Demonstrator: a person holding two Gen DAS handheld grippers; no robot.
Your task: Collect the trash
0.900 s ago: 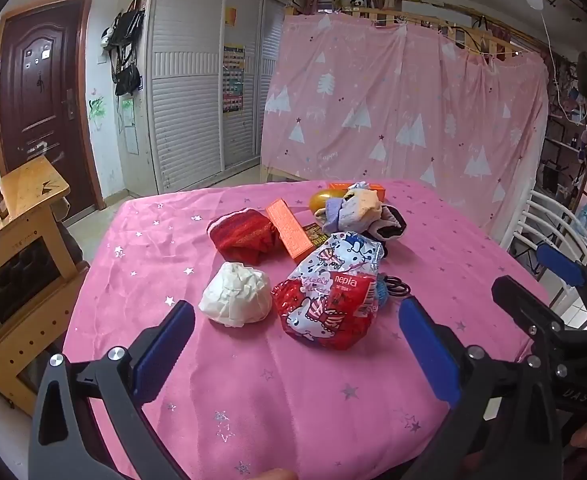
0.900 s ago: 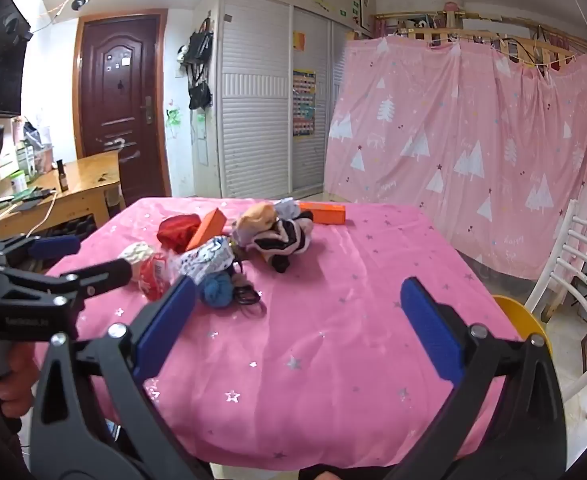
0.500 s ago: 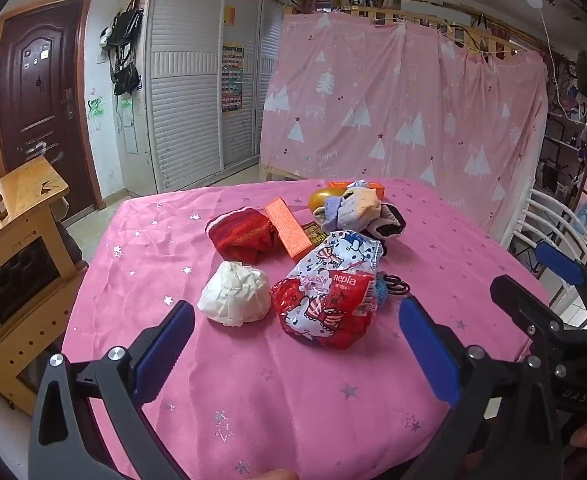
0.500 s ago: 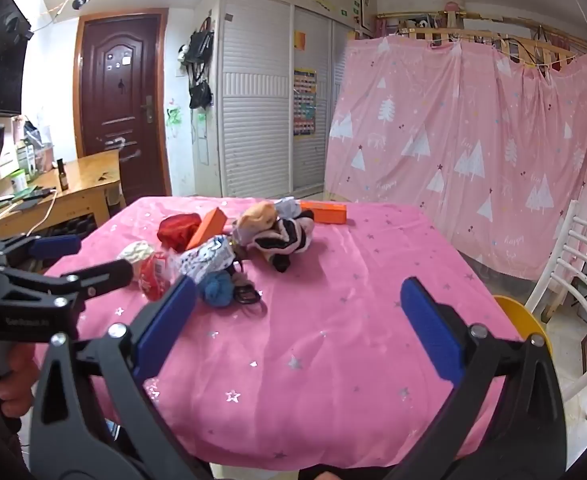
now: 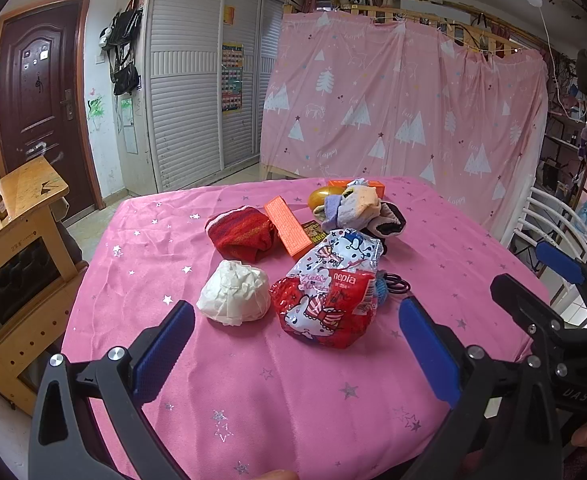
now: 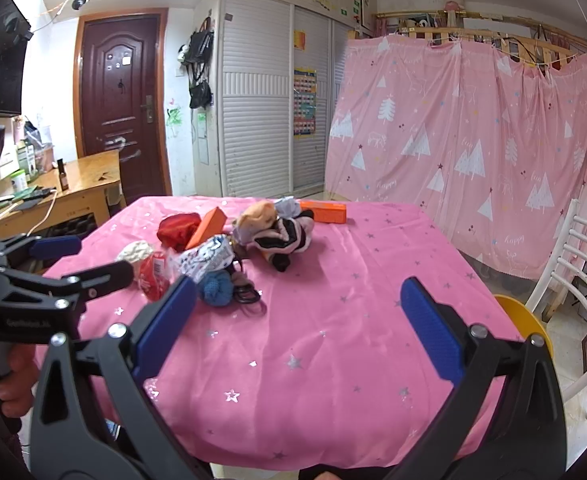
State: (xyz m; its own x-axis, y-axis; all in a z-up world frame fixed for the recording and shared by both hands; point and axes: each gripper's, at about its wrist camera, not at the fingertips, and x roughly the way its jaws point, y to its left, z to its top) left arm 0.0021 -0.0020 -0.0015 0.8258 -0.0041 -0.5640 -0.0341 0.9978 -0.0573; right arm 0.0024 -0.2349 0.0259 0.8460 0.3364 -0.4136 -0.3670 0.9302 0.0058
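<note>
A crumpled white paper ball (image 5: 235, 298) and a red and white Hello Kitty tissue wrapper (image 5: 331, 288) lie on the pink star tablecloth (image 5: 253, 380). My left gripper (image 5: 295, 344) is open and empty, held just short of them at the table's near edge. My right gripper (image 6: 297, 320) is open and empty over the cloth's near side. The wrapper (image 6: 201, 258) and the paper ball (image 6: 135, 250) sit to its left, partly behind the left gripper's fingers (image 6: 97, 274).
Behind the trash lie a red cloth (image 5: 241, 232), an orange box (image 5: 289, 226), a pile of socks (image 5: 357, 208), a second orange box (image 6: 323, 211), a blue knit ball (image 6: 215, 287) and black hair ties (image 6: 249, 296). A wooden desk (image 5: 17, 208) stands left, a white chair (image 6: 573, 280) right.
Both grippers stay open and almost still. The view of the left one has drifted very slightly; nothing on the table has moved.
</note>
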